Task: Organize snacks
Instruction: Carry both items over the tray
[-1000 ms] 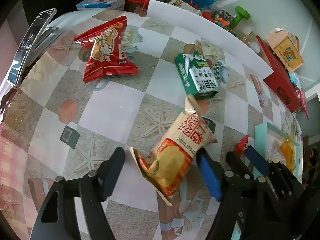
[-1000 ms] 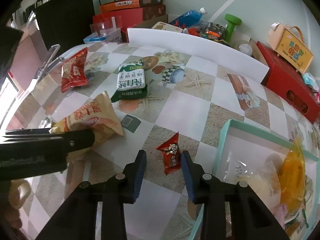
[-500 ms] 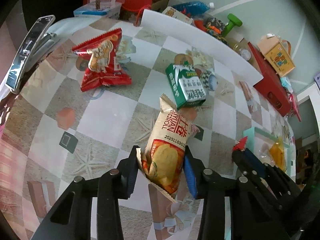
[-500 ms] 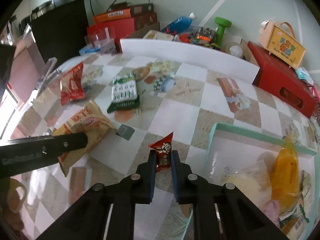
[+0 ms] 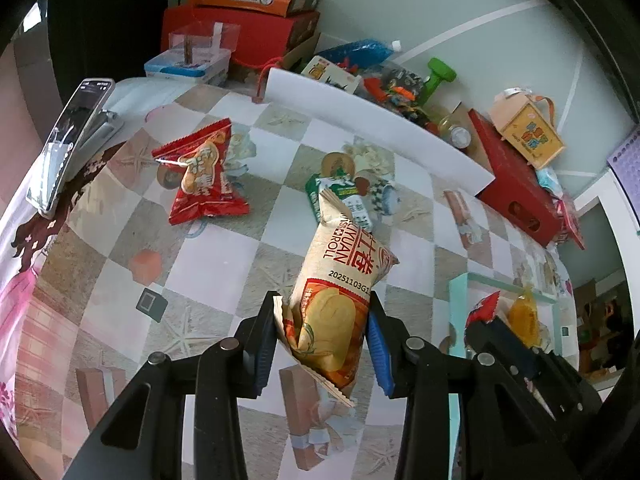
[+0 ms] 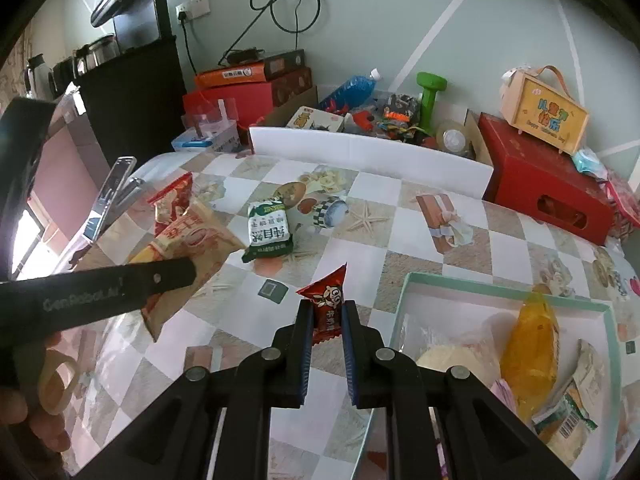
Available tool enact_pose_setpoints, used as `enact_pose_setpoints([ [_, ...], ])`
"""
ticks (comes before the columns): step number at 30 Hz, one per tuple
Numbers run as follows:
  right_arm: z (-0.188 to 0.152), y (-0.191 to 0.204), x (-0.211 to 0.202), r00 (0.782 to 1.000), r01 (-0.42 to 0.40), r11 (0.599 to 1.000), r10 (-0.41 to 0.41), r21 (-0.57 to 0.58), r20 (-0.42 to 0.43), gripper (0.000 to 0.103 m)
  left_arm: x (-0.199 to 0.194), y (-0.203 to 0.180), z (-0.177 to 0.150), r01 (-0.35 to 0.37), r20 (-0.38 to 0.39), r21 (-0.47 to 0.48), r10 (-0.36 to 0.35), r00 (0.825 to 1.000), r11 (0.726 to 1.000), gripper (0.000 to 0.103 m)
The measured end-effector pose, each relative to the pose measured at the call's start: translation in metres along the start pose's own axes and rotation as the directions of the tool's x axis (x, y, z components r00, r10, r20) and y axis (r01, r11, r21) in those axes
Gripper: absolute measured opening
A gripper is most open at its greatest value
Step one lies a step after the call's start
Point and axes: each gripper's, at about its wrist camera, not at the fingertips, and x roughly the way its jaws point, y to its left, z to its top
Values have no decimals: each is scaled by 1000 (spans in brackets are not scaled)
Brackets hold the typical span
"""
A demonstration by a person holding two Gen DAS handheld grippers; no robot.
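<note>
Orange-and-cream roll pack (image 5: 340,300) is clamped in the left hand-held gripper (image 5: 322,344), clear of the checked bench (image 5: 224,256). Red candy (image 6: 326,308) is pinched in the right hand-held gripper (image 6: 325,344), beside the teal box (image 6: 404,292). Red bag (image 5: 204,180) and green pack (image 6: 269,234) are left lying on the bench.

Right gripper (image 6: 326,322) jaws clamping small red snack packet (image 6: 326,304), teal-rimmed tray (image 6: 404,300) beside

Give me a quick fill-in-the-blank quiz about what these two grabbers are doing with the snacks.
The left gripper is shut on a tall ____ snack bag.
The right gripper pinches a small ____ candy packet.
The green packet lies on the ____.
Missing words: beige; red; table.
</note>
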Motion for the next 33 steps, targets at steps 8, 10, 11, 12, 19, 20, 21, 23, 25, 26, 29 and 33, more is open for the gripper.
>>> enact_pose_setpoints([
  [8, -2, -10, -12, 1000, 9, 1000, -9, 30, 19, 15, -11, -22, -2, 25, 20, 47, -26, 999, 999, 42],
  [10, -2, -16, -15, 1000, 16, 999, -17, 42, 24, 15, -12, -30, -2, 29, 25, 63, -31, 999, 998, 42],
  [11, -2, -19, -17, 999, 21, 999, -22, 49, 27, 15, -13, -34, -3, 36, 26, 71, -38, 999, 997, 42],
  [12, -2, -25, -19, 999, 27, 998, -29, 58, 32, 15, -13, -39, -3, 50, 25, 78, -53, 998, 996, 42],
  [19, -8, -96, -44, 986, 144, 968, -158, 205, 52, 15, -17, -82, -12, 152, 26, 158, -158, 987, 976, 42],
  [20, -10, -107, -48, 983, 162, 959, -179, 232, 51, 15, -17, -88, -14, 161, 23, 170, -167, 986, 972, 42],
  [21, -11, -116, -51, 980, 174, 953, -192, 250, 50, 15, -16, -96, -17, 176, 16, 190, -182, 983, 966, 42],
  [23, -16, -136, -58, 974, 198, 935, -222, 294, 50, 15, -14, -111, -22, 200, 3, 223, -206, 979, 954, 42],
  [25, -20, -151, -64, 969, 214, 920, -243, 328, 48, 15, -10, -128, -28, 211, -7, 261, -216, 976, 942, 42],
  [26, -22, -159, -67, 966, 222, 913, -253, 343, 46, 15, -9, -132, -31, 210, -8, 271, -216, 976, 939, 42],
  [29, -29, -174, -70, 964, 233, 895, -265, 381, 34, 15, 1, -149, -37, 212, -20, 299, -216, 976, 930, 42],
  [33, -35, -188, -63, 967, 229, 883, -256, 410, 10, 15, 10, -164, -41, 229, -31, 316, -231, 972, 921, 42],
])
